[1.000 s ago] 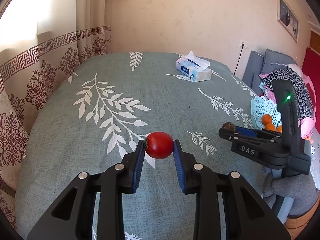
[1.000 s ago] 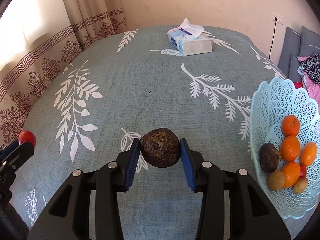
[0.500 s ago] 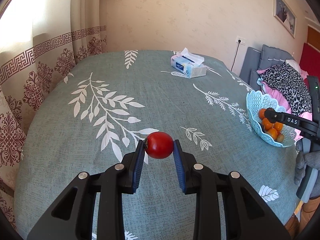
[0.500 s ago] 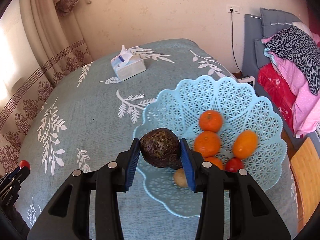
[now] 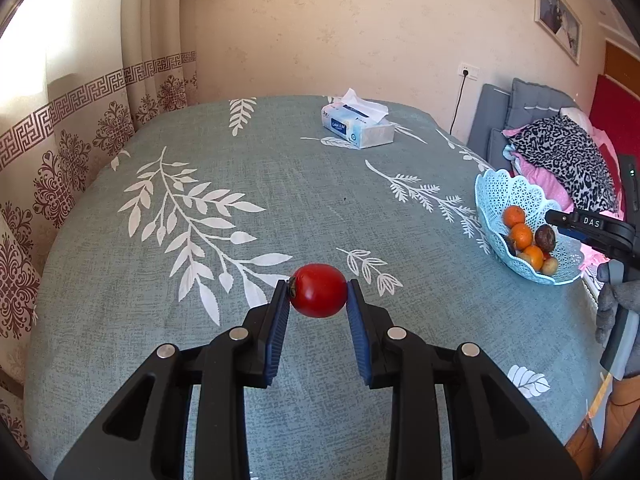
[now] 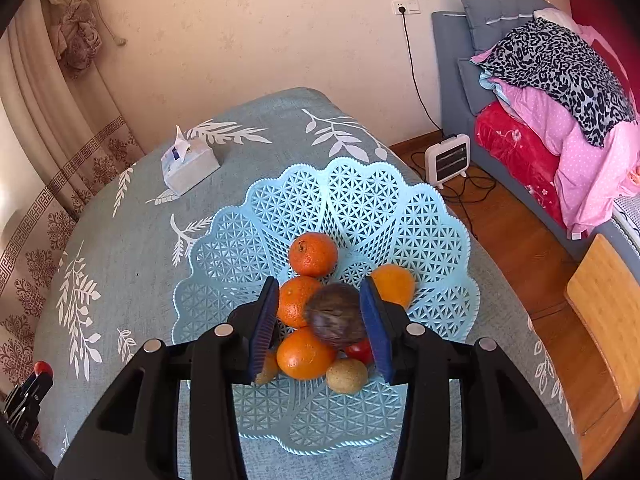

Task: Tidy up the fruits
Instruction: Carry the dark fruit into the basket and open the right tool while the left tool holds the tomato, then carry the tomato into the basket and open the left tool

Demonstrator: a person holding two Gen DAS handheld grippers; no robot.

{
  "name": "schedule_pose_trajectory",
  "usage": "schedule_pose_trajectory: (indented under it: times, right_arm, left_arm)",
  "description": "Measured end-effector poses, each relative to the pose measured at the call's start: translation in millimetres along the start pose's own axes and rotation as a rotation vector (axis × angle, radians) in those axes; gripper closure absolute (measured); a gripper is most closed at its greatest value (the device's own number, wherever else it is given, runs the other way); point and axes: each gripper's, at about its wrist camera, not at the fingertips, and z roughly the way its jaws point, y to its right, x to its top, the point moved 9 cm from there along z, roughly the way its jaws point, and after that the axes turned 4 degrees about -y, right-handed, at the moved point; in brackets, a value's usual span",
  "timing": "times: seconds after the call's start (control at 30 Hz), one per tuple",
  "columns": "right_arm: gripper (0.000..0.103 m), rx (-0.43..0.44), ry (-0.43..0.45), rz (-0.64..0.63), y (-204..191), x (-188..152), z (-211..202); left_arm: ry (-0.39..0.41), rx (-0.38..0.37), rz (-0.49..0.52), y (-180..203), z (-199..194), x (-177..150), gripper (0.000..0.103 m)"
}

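Observation:
My left gripper [image 5: 318, 285] is shut on a red tomato [image 5: 318, 295] above the leaf-patterned tablecloth [image 5: 240, 184]. The light blue lattice basket [image 6: 360, 208] sits at the table's right edge and holds several oranges [image 6: 313, 254], a small tan fruit [image 6: 346, 376] and a red one [image 6: 360, 350]. My right gripper [image 6: 319, 282] hangs over the basket with its jaws opening. A dark wrinkled fruit [image 6: 336, 316] is blurred between them, clear of the left pad, just above the oranges. In the left wrist view the dark fruit [image 5: 545, 237] lies against the oranges beside the right gripper [image 5: 560, 222].
A tissue box [image 5: 358, 126] stands at the table's far side. Patterned curtains [image 5: 60, 120] hang on the left. Beyond the basket are a small heater [image 6: 448, 158] on the wooden floor, a bed with piled bedding [image 6: 560, 92] and a wooden stool [image 6: 604, 312].
My right gripper swung over the basket. Its jaws widened and the dark fruit slipped down from between the pads. My left gripper kept the tomato and barely shifted.

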Motion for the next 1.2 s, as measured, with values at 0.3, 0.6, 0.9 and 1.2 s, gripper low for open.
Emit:
schedule_pose_trajectory:
  times: [0.3,0.6,0.9,1.2]
  right_arm:
    - [0.051,-0.018,0.09,0.066,30,1,-28]
    - [0.045,0.008,0.12,0.16,65,1,-42]
    - [0.038,0.013,0.128,0.161,67,1,-44]
    - [0.037,0.032,0.124,0.197,75,-1,-45]
  left_arm:
    - [0.033,-0.054,0.092,53,-7,21,0.073]
    - [-0.004,-0.144,0.188,128,23,37,0.073]
    - [-0.058,-0.222,0.267,199,62,50,0.073]
    - [-0.106,-0.248,0.271,234,94,65,0.07]
